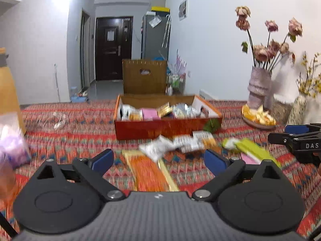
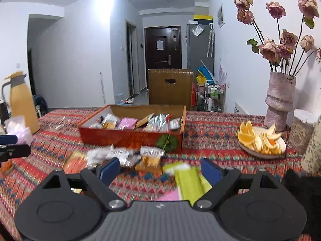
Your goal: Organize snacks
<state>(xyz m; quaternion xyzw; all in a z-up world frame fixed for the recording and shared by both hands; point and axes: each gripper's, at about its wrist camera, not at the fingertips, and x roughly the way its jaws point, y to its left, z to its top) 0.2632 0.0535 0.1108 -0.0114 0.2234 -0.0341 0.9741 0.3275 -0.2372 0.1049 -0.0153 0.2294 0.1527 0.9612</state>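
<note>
A red cardboard box (image 1: 160,128) (image 2: 124,138) holding several snack packets stands on the patterned tablecloth. Loose snacks lie in front of it: an orange packet (image 1: 148,172) (image 2: 75,163), silver packets (image 1: 160,146) (image 2: 112,154), a small biscuit pack (image 1: 206,138) (image 2: 150,158), a green packet (image 1: 252,150) (image 2: 190,180) and a pink one (image 2: 170,196). My left gripper (image 1: 158,160) is open and empty above the orange packet. My right gripper (image 2: 160,170) is open and empty, the green packet lying between its fingers below.
A plate of orange slices and peel (image 2: 260,140) (image 1: 258,118) and a vase of dried roses (image 2: 278,100) (image 1: 258,88) stand at the right. A yellow thermos (image 2: 22,104) and a plastic bag (image 1: 12,140) stand at the left. A chair back (image 2: 170,88) is behind the table.
</note>
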